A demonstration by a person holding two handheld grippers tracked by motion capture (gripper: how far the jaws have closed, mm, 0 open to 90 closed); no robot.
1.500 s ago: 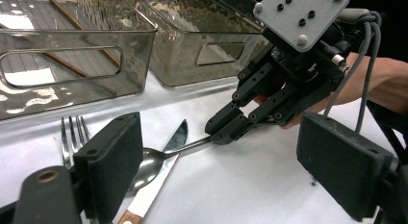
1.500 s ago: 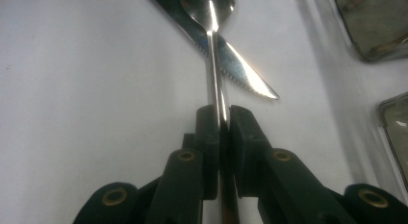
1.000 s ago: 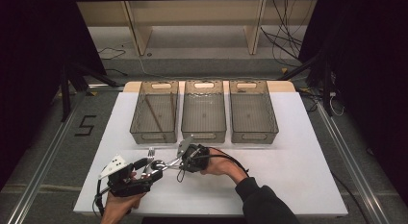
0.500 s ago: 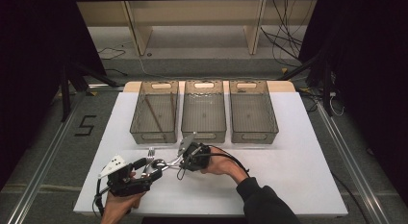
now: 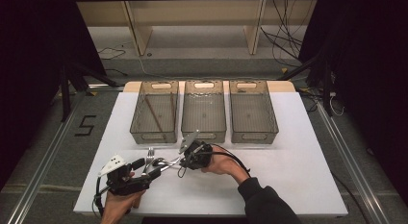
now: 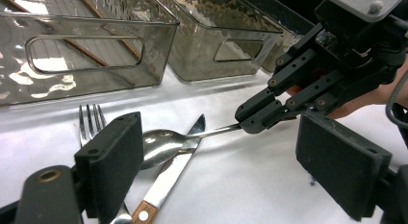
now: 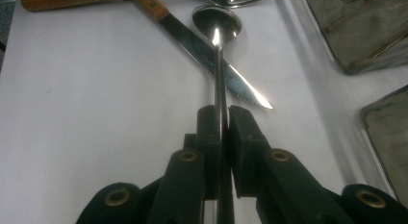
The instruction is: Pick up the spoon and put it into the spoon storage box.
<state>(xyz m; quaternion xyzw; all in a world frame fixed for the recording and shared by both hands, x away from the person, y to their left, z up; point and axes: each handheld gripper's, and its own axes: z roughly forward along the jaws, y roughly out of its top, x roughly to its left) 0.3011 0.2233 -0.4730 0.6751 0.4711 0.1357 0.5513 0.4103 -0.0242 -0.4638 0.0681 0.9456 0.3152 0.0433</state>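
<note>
- Spoon (image 7: 217,27): right gripper (image 7: 222,119) clamped on its thin handle, edge-on between the pads; bowl sits on the knife (image 7: 211,56) blade, on the white table (image 5: 298,152) in front of the bins (image 5: 203,111).
- Left gripper (image 6: 226,161): jaws apart, nothing between them, hovering by the cutlery pile; fork (image 6: 91,120) lies just behind its left pad.
- Risk: handle is narrow polished steel, pinched near its end. It could likely twist or slide in the pads on lift, with the bowl end drooping.
- Risk: bowl overlaps the blade, so a dragging lift could shift the knife or knock the fork. Lift straight up first.
- Risk: left gripper is close; a sideways swing of the spoon could clip its pads.
- Materials: spoon and fork mirror-finish metal, smooth and rounded; knife has a serrated blade and riveted wooden handle; bins are smoky clear plastic with rippled walls and cut-out handles; pads flat, matte black.
</note>
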